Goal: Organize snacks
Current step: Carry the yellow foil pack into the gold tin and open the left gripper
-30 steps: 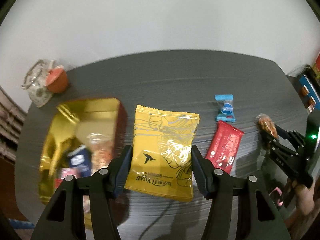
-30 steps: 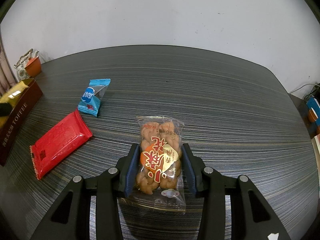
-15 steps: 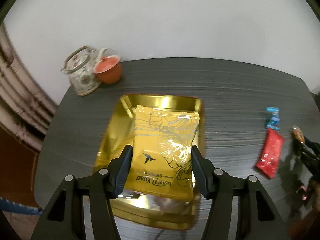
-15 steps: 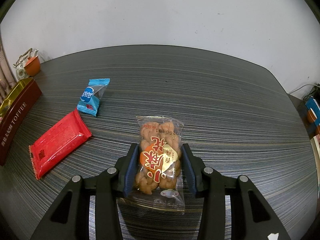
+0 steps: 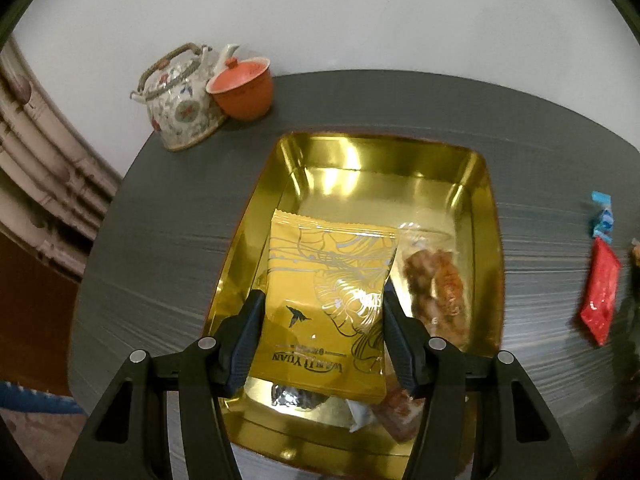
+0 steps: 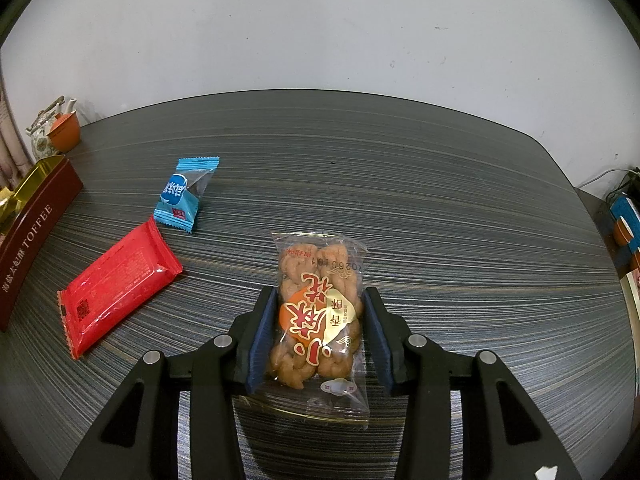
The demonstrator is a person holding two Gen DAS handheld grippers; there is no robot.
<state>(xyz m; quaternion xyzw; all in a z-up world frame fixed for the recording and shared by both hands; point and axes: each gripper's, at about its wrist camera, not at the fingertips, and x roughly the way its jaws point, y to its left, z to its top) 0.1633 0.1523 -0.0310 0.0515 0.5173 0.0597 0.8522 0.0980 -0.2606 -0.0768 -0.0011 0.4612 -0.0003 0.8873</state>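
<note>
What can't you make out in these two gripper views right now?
- Left wrist view: the yellow snack packet in the left gripper hides part of the gold tin floor and the wrappers beneath it.
- Left wrist view: the red packet and blue candy are blurred, print unreadable.
- Right wrist view: the tin's contents are cut off at the left edge; the right gripper holds the twisted-dough snack.

I work at a dark grey worktop (image 6: 400,208) with fine pale streaks running across it and rounded corners. Behind it stands a plain off-white wall (image 6: 320,32), lightly scuffed, evenly lit with no hard shadows. At my far left corner sit a flowered teapot (image 5: 180,108) and, touching it, an orange lidded cup (image 5: 242,88). Beyond that edge I see pale ribbed moulding (image 5: 36,160). Off the right side, a cable (image 6: 612,174) trails toward blue-and-orange clutter (image 6: 624,220).
</note>
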